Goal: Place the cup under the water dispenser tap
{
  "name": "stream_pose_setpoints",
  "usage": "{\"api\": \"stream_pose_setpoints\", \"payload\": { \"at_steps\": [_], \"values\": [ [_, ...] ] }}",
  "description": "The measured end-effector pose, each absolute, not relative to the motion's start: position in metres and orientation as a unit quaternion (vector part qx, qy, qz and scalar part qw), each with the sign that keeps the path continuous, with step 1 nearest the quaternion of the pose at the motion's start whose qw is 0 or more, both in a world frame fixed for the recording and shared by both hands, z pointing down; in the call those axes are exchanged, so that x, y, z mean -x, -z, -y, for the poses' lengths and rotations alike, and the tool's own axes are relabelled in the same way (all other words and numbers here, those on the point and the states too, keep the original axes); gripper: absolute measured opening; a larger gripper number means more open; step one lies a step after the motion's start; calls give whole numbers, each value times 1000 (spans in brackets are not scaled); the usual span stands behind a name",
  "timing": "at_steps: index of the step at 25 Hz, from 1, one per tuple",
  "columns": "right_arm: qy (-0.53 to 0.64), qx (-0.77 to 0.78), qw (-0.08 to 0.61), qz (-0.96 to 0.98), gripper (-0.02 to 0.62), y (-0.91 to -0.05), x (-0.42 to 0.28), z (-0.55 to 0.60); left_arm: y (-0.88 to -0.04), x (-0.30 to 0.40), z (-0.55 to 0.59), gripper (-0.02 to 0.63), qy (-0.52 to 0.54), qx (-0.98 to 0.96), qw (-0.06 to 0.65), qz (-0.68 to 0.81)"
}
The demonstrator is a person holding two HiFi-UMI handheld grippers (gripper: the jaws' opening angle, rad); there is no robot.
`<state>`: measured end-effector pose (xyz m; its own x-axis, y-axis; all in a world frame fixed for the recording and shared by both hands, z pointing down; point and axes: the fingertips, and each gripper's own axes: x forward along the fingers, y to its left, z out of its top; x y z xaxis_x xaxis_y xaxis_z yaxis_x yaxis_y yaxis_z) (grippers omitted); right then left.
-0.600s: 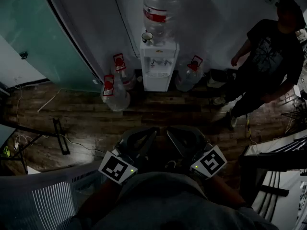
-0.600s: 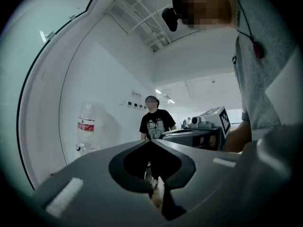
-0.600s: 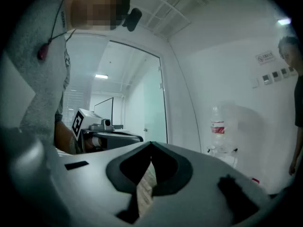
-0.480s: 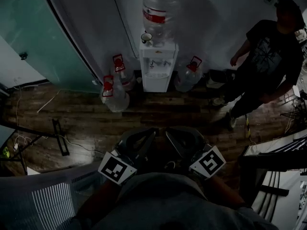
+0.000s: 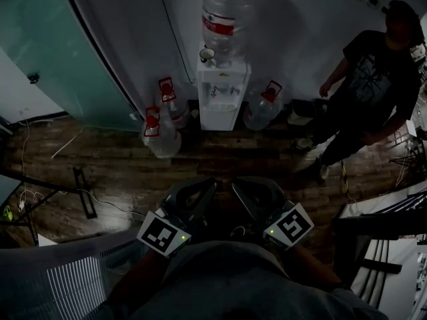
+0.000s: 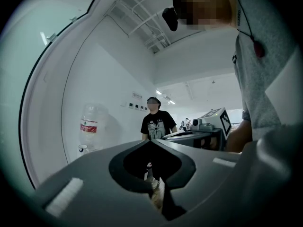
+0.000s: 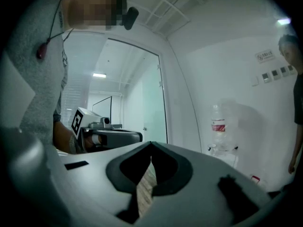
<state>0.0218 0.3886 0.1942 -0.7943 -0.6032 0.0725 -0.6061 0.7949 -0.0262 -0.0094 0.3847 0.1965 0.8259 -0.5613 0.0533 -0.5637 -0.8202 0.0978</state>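
Note:
A white water dispenser [image 5: 222, 93] with a large clear bottle [image 5: 227, 19] on top stands against the far wall. A small white cup [image 5: 207, 54] sits on the dispenser's top, left of the bottle; it also shows in the left gripper view as the cup [image 6: 83, 148]. My left gripper [image 5: 215, 181] and right gripper [image 5: 233, 181] are held side by side close to my body, far from the dispenser, pointing level. The left gripper [image 6: 150, 141] has its jaws together with nothing in them. The right gripper [image 7: 151, 144] is shut and empty too.
Three spare water jugs lie on the wooden floor beside the dispenser, one jug [image 5: 160, 133] and another jug [image 5: 171, 102] left, one jug [image 5: 262, 105] right. A person [image 5: 373, 85] in dark clothes stands at the right. A glass door [image 5: 53, 52] is left, a metal rack [image 5: 387, 232] right.

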Motion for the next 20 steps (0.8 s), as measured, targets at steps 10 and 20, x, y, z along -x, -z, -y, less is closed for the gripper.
{"api": "stream_pose_setpoints", "payload": {
  "at_steps": [10,20],
  "values": [
    [-25,-335,36,941,14,-201,9,-372,-199,41,-368,8,-4,-958,60,280],
    [-33,-350,35,936,14,-206,41,-348,-208,67,-343,8,-3,-961,68,267]
  ]
}}
